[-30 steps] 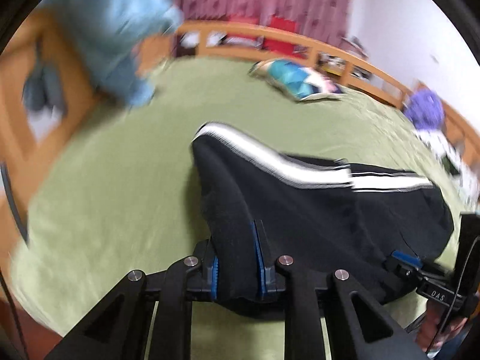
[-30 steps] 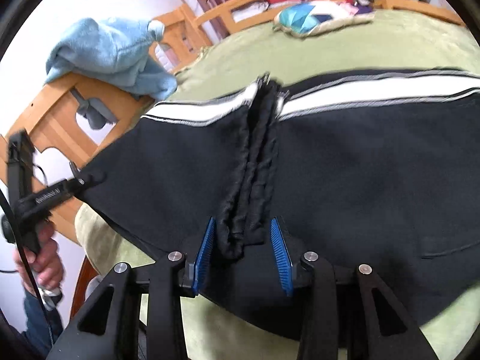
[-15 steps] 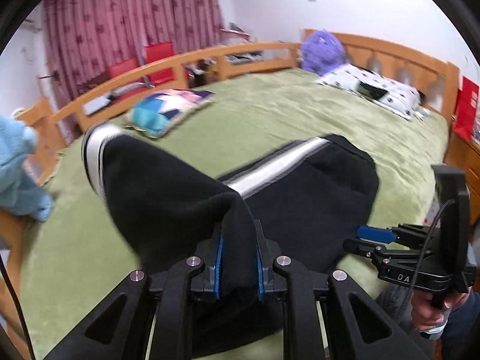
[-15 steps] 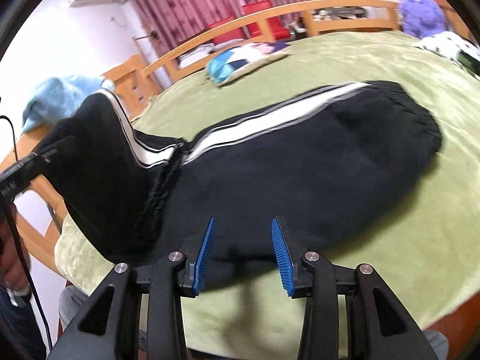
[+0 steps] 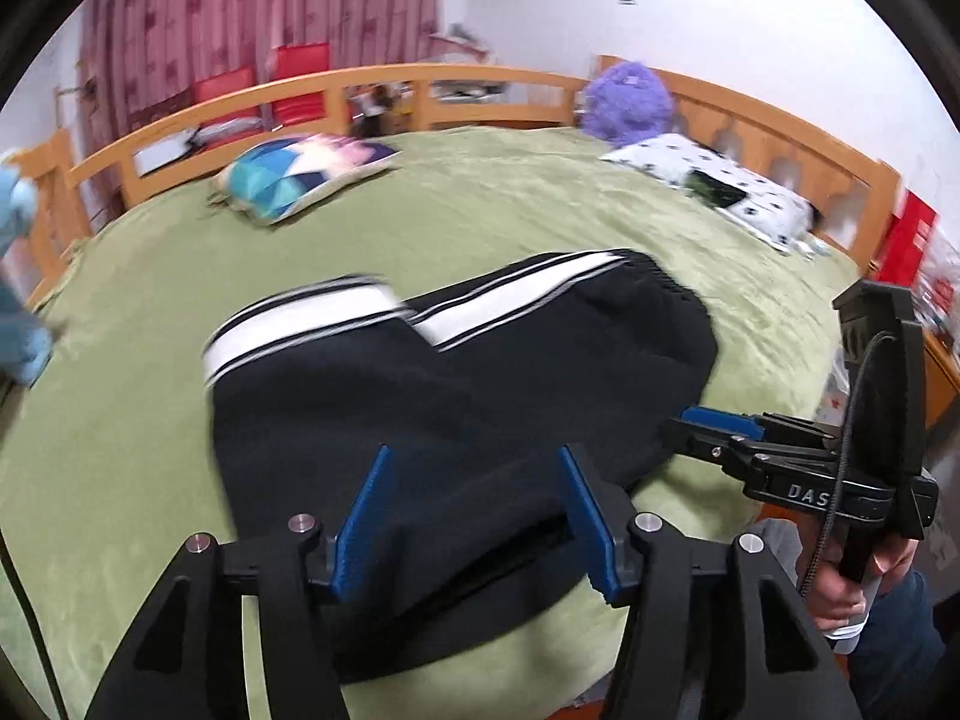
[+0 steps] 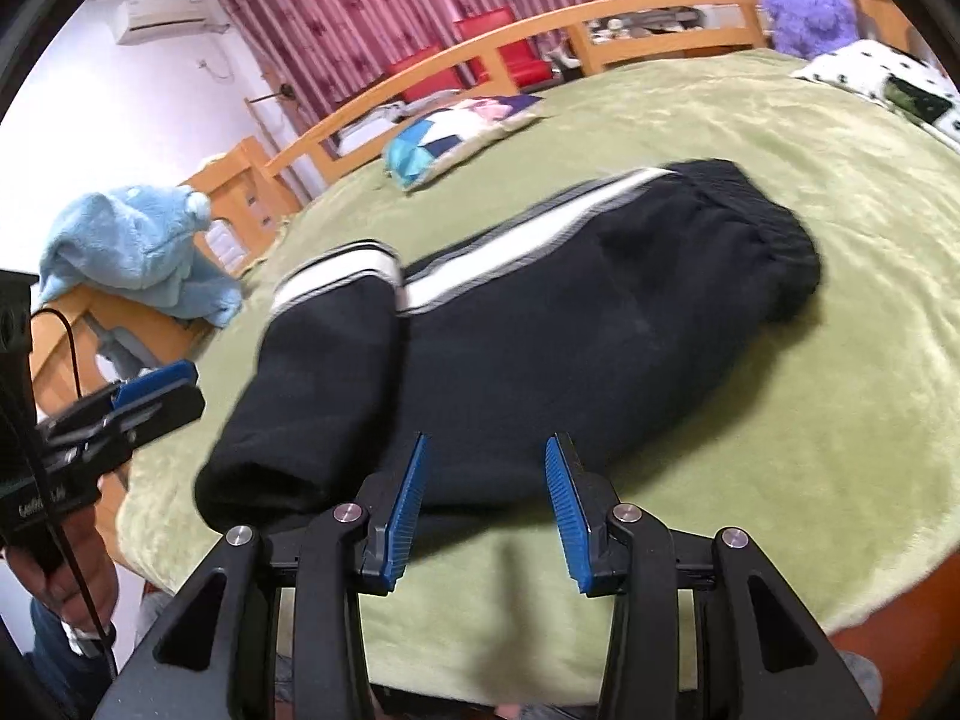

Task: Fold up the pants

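The black pants (image 5: 456,408) with white side stripes lie folded on the green bed cover, the leg end laid over the waist part; they also show in the right wrist view (image 6: 540,324). My left gripper (image 5: 474,516) is open and empty just above the near edge of the pants. My right gripper (image 6: 486,504) is open and empty at the near edge of the pants. Each gripper shows in the other's view: the right one (image 5: 714,423) at right, the left one (image 6: 156,384) at left.
A green bed cover (image 6: 780,420) spans a bed with a wooden rail (image 5: 420,84). A blue patterned pillow (image 5: 300,174), a dotted pillow (image 5: 720,192) and a purple plush (image 5: 630,102) lie far back. A light-blue garment (image 6: 132,252) hangs over the footboard at left.
My left gripper has laid the leg end of the pants over the waist part and opened, letting go. My right gripper stayed open and drew back slightly.
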Tool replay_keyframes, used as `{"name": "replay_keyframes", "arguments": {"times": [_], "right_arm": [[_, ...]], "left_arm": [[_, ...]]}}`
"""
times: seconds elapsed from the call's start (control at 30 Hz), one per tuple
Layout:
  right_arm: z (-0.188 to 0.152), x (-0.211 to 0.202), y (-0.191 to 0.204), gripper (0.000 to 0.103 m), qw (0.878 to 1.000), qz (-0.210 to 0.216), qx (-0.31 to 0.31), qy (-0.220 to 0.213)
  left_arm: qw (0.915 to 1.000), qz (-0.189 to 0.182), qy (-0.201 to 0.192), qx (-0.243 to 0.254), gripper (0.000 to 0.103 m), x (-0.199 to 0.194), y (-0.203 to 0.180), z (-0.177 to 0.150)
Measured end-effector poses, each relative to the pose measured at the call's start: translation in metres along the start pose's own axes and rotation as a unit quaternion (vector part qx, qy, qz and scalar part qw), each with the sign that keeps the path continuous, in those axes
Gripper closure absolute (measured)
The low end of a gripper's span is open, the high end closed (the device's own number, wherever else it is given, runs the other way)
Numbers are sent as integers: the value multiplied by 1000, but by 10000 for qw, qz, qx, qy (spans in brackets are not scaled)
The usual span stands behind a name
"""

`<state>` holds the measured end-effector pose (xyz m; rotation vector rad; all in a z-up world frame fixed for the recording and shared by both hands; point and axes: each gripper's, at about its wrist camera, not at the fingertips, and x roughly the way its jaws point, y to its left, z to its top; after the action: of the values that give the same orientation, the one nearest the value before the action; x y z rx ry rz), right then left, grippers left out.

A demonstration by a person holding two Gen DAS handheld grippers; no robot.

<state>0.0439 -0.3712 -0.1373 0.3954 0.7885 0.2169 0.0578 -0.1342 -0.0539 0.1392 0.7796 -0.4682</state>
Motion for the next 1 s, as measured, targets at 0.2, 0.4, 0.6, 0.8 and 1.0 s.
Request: {"name": "replay_keyframes", "arguments": {"times": [0.2,0.4,0.6,0.8,1.0], "right_arm": [[11,47,42,46,9978,615,-131,221],[22,128,57,65,9922,845,406,819],[53,89,74,89,9932,1131,-273,-53],[104,45,10,89,9980,406,-221,-435],[117,17,-75,89,9984,-356,26,-430]], "left_arm": [[9953,486,249,-796,47,-13,63,-30],[9845,623,419,-1586,45,-23,116,-61],[9797,655,406,-1850,45,-14,121,-58],[9844,467,417,-1646,45,3,91,-44],[9894,1,488,-1365,45,34,51,-16]]}}
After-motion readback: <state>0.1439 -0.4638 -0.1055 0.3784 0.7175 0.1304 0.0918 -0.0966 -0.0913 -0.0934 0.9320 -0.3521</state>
